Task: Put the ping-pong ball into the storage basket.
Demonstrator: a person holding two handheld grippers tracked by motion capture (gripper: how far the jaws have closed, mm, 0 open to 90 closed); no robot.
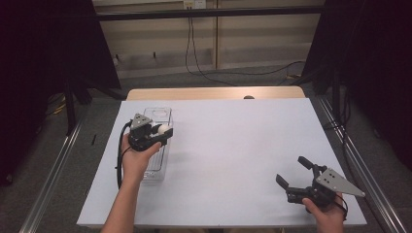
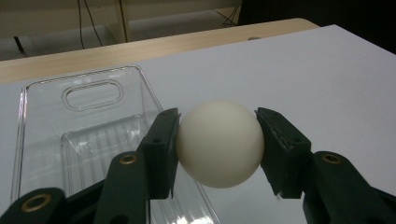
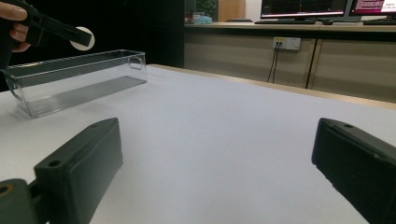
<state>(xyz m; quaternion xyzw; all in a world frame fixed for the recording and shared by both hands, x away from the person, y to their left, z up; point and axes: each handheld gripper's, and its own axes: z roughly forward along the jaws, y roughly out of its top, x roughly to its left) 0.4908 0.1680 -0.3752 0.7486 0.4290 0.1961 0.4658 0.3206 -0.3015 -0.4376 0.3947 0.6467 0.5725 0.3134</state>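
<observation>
Holding the white ball (image 2: 219, 142) between its jaws, the left tool (image 1: 154, 134) hovers over the clear bin (image 1: 163, 115); dropping remains. Right tool (image 1: 297, 175) rests wide open on the desk (image 1: 233, 145).

ball (image 2: 219, 142): matt, smooth | bin (image 2: 88, 126): clear glossy plastic | table (image 2: 299, 70): matt white

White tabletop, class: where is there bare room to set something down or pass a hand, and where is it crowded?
Free: the wide middle of the white tabletop, from the clear bin across to the right gripper, and the far right corner. Crowded: the left side, where the left gripper holds a white ball at the bin's edge, and the near right corner.
</observation>
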